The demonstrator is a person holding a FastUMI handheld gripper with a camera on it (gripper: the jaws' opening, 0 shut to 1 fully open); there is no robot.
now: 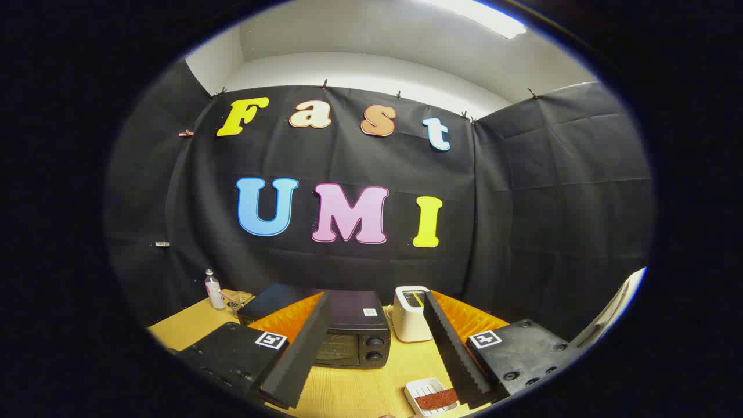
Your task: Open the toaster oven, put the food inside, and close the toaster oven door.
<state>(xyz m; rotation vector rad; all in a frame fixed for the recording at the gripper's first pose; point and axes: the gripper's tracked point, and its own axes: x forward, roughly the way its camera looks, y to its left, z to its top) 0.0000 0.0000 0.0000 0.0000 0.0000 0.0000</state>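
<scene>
Gripper view, taken from above and a little back from the bench: the toaster oven (348, 339) sits on the wooden table (354, 392), door shut, its glass front and two knobs facing the gripper, so a straight approach would bring the fingers to the door without any turning. It lies just ahead of the fingers, partly behind the left one. The food, a reddish-brown slab, rests in a small white tray (430, 396) on the table nearer than the oven, close by the right finger, so it can be lifted and carried a short way forward once the door is down. The gripper (374, 348) is spread wide with nothing between its fingers, and neither touches the oven or the tray; I judge this the posture for starting the opening step, not yet begun. A white pop-up toaster (411, 313) stands just beside the oven on its right, near enough that a swing of the right finger could catch it. Farther off, at the table's far left corner against the black cloth wall (522, 203), stand a small clear bottle (213, 289) and a glass (239, 300).
</scene>
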